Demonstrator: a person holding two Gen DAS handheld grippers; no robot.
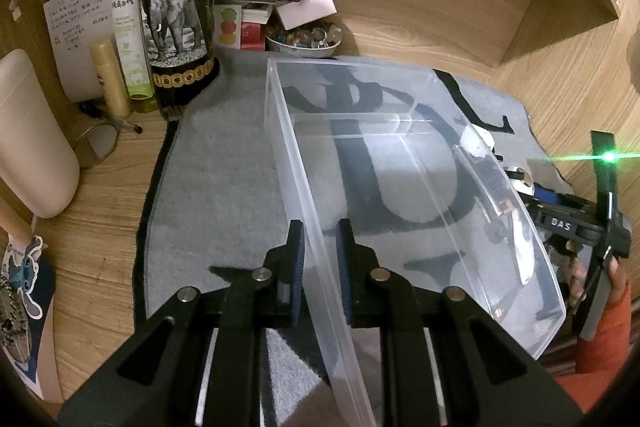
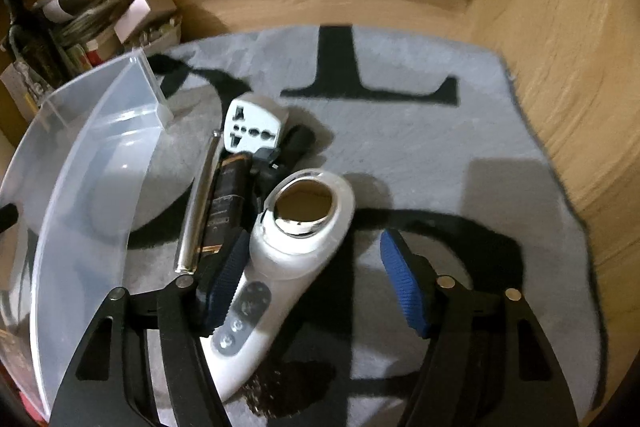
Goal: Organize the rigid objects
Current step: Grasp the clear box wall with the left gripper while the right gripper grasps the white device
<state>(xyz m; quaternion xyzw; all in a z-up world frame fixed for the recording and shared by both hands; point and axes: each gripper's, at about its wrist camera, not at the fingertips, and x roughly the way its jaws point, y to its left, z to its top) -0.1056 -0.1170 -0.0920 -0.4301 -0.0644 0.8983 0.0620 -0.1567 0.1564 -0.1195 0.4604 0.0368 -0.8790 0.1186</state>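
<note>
Clear plastic bin [image 1: 400,163] wall sits pinched between the left gripper [image 1: 320,259] fingers, the bin resting on a grey mat [image 1: 224,163] on the wooden desk [image 1: 104,187]. Spread wide, the right gripper [image 2: 316,279] fingers straddle a white handheld device [image 2: 296,227] just beside the bin. Beyond lie a metal tube [image 2: 200,203], a dark bar [image 2: 226,203] and a white adapter [image 2: 256,127].
</note>
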